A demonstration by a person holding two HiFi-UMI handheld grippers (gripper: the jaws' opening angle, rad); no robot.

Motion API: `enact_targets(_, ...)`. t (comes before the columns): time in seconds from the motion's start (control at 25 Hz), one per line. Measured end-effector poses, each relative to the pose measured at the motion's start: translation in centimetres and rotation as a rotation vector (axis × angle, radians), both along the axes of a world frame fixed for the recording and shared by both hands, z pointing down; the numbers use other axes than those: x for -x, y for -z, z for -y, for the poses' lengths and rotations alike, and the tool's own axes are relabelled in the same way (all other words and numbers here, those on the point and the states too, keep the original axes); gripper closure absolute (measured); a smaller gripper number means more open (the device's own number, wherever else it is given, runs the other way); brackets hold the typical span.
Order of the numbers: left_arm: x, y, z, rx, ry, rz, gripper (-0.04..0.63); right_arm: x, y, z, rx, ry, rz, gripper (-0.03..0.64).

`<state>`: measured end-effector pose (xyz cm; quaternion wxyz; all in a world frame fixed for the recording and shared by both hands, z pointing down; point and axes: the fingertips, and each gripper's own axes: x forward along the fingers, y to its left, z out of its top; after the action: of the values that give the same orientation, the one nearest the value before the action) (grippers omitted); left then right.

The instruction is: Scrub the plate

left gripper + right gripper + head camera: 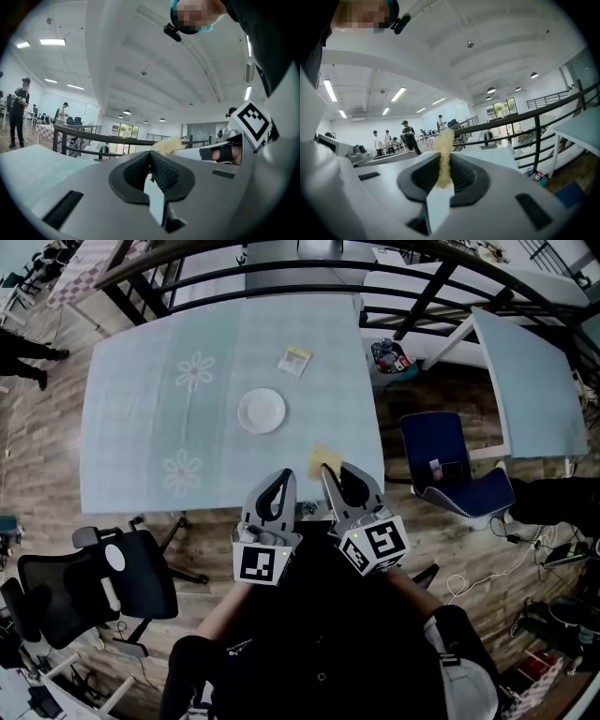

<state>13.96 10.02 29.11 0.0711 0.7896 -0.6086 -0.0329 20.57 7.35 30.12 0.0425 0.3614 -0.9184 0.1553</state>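
Note:
A round white plate [262, 411] lies near the middle of the pale blue table [150, 437]. Both grippers are held close to the person's body, just off the table's near edge. My right gripper [328, 468] is shut on a thin yellow sponge [323, 459], which stands up between its jaws in the right gripper view [444, 154]. My left gripper [284, 476] is shut with nothing between its jaws [150, 155]. Both gripper views tilt up toward the ceiling, so neither shows the plate. The sponge [166, 144] also peeks past the left gripper's body.
A small packet [294, 360] lies on the table beyond the plate. A black office chair [103, 582] stands at the near left, a blue chair [450, 465] at the right. A black railing [281, 273] runs behind the table. Several people [408, 136] stand far off.

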Motion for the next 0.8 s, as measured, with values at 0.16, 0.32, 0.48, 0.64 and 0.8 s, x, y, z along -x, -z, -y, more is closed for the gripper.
enact_targets(0.16,0.0,-0.4,0.0,0.013,0.04,0.001,0.583,0.0,0.0,0.2,-0.011,0.031,0.006,0.561)
enact_targets(0.32,0.1,-0.2,-0.6,0.01,0.069,0.022,0.583,0.0,0.0,0.0,-0.013,0.057,0.006,0.561)
enact_targets(0.48,-0.4,-0.1,-1.3,0.006,0.088,0.041,0.583,0.0,0.2,-0.5,-0.029,0.086,0.008,0.563)
enact_targets(0.64,-0.6,-0.4,-1.3,0.012,0.105,0.04,0.583,-0.4,0.1,-0.4,-0.034,0.093,0.019,0.563)
enact_targets(0.8,-0.8,-0.5,-1.3,0.019,0.103,0.037,0.583,-0.5,-0.4,-0.4,-0.009,0.102,0.013,0.563)
